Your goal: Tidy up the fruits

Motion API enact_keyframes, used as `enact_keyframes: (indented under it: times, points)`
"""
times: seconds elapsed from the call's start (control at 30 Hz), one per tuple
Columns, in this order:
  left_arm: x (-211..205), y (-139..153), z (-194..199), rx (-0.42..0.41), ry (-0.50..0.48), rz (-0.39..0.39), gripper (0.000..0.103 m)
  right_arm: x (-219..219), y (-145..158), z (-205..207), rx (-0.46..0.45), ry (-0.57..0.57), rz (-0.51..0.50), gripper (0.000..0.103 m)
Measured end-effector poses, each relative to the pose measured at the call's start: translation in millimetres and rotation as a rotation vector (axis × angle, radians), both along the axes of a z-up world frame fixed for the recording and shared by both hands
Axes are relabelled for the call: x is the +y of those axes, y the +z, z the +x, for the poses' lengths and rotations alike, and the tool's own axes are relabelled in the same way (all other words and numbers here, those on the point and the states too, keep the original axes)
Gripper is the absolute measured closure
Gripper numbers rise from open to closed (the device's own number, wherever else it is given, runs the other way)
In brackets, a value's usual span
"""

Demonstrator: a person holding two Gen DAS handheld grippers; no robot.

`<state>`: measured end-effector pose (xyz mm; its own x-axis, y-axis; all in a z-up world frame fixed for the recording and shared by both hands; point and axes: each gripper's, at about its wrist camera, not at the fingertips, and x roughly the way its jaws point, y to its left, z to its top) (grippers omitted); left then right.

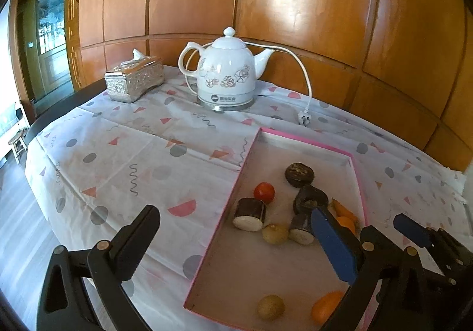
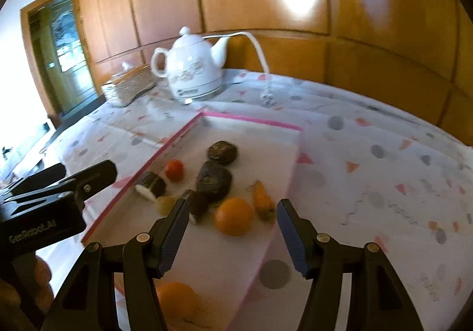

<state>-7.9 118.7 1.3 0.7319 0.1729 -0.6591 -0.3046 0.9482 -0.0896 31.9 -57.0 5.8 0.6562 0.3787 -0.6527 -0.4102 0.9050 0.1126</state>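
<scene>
A pink-rimmed white tray lies on the patterned tablecloth and holds fruits: a red tomato, two dark round fruits, two dark cut cane pieces, small yellow-green fruits, oranges and a small orange carrot-like piece. My left gripper is open and empty, straddling the tray's left rim. My right gripper is open and empty, just in front of the orange; its fingers also show in the left wrist view.
A white ceramic electric kettle stands at the back with its cord and plug on the cloth. A silver tissue box sits left of it. Wooden wall panels stand behind the table.
</scene>
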Motion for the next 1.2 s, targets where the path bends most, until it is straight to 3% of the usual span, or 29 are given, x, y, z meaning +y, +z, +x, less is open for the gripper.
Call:
enact_keyframes:
  times: [1.2]
  points:
    - [-13, 20, -21, -0.089, -0.044, 0.026, 0.003, -2, 1, -16, -0.028, -0.009, -0.017, 0.040]
